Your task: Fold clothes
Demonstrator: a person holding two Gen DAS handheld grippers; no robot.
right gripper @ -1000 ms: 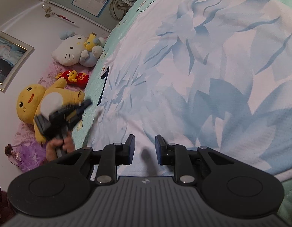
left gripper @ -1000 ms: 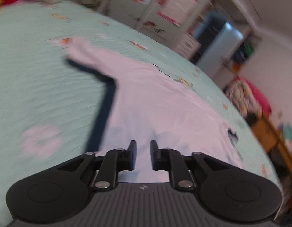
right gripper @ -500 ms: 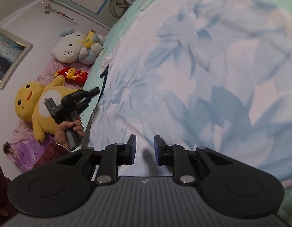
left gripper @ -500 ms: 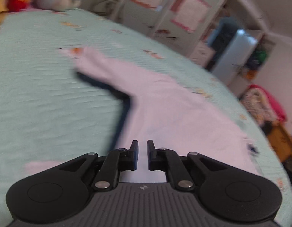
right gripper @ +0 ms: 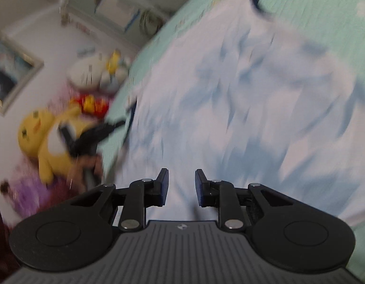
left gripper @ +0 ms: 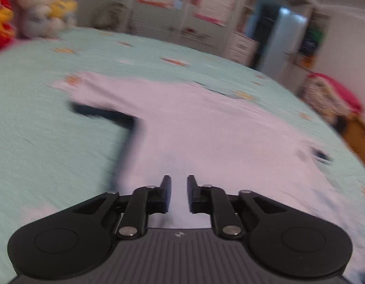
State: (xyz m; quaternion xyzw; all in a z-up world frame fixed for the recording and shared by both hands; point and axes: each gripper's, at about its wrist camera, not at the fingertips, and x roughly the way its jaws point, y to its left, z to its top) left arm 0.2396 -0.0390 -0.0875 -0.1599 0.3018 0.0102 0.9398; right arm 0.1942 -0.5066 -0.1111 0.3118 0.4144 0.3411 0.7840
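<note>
A white T-shirt [left gripper: 206, 132] with dark blue trim lies spread flat on a mint-green bedspread [left gripper: 40, 118]. In the right wrist view its pale blue leaf print shows on the shirt [right gripper: 253, 108]. My left gripper [left gripper: 179, 184] hovers over the shirt's near edge, jaws a little apart and empty. My right gripper [right gripper: 181, 179] hovers over another edge of the shirt, jaws apart and empty. The left gripper with the hand that holds it also shows in the right wrist view [right gripper: 92, 139], beside the bed's edge. Both views are blurred.
Plush toys sit off the bed: a yellow one [right gripper: 47, 137] and a white cat [left gripper: 38, 7]. Cabinets [left gripper: 206, 14] stand beyond the bed's far side. A pile of pink cloth [left gripper: 334, 94] lies at the right.
Both views have swung and blurred. The left gripper's jaws have widened slightly since half a second ago, and the right gripper's jaws have opened wider. The shirt lies as before.
</note>
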